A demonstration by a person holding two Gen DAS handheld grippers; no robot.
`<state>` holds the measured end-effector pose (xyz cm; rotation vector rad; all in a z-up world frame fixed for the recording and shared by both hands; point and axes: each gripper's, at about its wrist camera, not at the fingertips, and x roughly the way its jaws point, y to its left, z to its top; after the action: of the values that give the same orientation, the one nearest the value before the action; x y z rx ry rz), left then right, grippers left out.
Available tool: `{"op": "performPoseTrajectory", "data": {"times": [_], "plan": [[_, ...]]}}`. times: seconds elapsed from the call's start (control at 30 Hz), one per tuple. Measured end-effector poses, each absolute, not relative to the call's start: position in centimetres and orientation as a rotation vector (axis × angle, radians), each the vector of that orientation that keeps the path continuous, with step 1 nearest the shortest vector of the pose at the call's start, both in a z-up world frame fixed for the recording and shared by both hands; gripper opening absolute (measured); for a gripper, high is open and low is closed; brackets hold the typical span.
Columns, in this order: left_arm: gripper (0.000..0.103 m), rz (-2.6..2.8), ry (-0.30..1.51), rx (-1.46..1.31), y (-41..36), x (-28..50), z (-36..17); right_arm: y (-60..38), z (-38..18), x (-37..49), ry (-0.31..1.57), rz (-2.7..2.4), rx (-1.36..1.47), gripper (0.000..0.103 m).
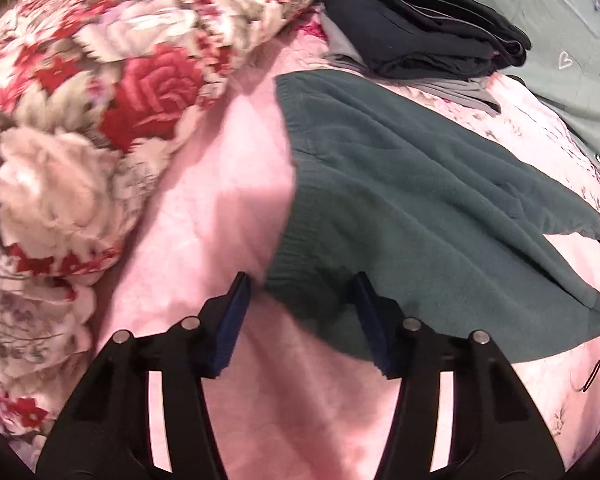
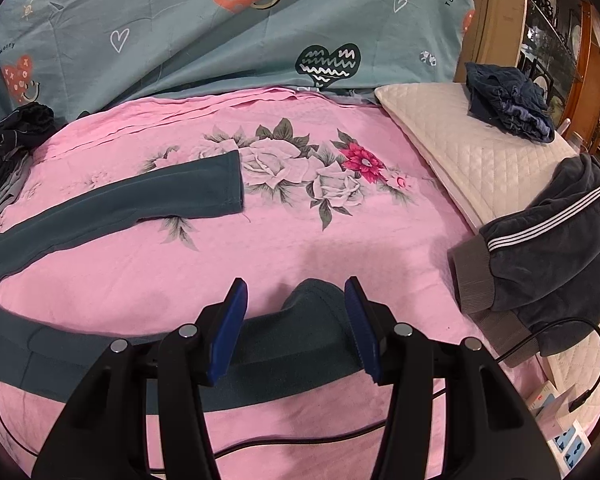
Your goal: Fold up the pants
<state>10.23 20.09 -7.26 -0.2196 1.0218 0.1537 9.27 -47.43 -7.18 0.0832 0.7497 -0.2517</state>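
The teal pants (image 1: 420,200) are lying spread on the pink sheet (image 1: 220,200), one leg stretching away, the other leg's cuff (image 2: 312,300) bunching up at the near edge. The left gripper (image 1: 300,284) is standing part-open, straddling the waistband corner, its pads not yet pressing the cloth. The right gripper (image 2: 296,288) is standing likewise part-open astride the cuff, holding nothing. Each should probably be closing on both layers before lifting, keeping the cable (image 2: 572,328) clear.
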Motion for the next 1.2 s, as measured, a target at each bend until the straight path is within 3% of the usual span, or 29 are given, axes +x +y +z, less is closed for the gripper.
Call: {"op": "performPoseTrajectory", "data": {"times": [0.07, 0.17, 0.37, 0.43, 0.47, 0.57, 1.2], "plan": [[0.054, 0.163, 1.021, -0.209, 20.4, 9.9, -7.2, -47.2, -7.2, 9.3, 0.744, -0.244, 0.087, 0.052], [0.041, 0.146, 1.031, -0.222, 20.0, 9.9, -7.4, -47.0, -7.4, 9.4, 0.747, -0.232, 0.093, 0.052], [0.043, 0.214, 1.032, -0.062, 16.7, 11.0, -7.6, -47.3, -7.8, 9.3, 0.758, -0.236, 0.097, 0.052], [0.036, 0.239, 1.019, 0.010, 15.7, 11.2, -7.5, -47.7, -7.8, 9.2, 0.758, -0.245, 0.103, 0.052], [0.026, 0.257, 1.015, 0.043, 15.4, 11.3, -7.5, -48.0, -7.8, 9.0, 0.758, -0.252, 0.106, 0.052], [0.018, 0.278, 1.001, 0.081, 15.5, 10.9, -7.4, -49.0, -7.9, 8.6, 0.756, -0.278, 0.113, 0.052], [0.018, 0.211, 0.925, 0.012, 14.7, 8.2, -4.2, -51.2, -10.2, 13.7, 0.868, -0.237, 0.125, 0.052]]}}
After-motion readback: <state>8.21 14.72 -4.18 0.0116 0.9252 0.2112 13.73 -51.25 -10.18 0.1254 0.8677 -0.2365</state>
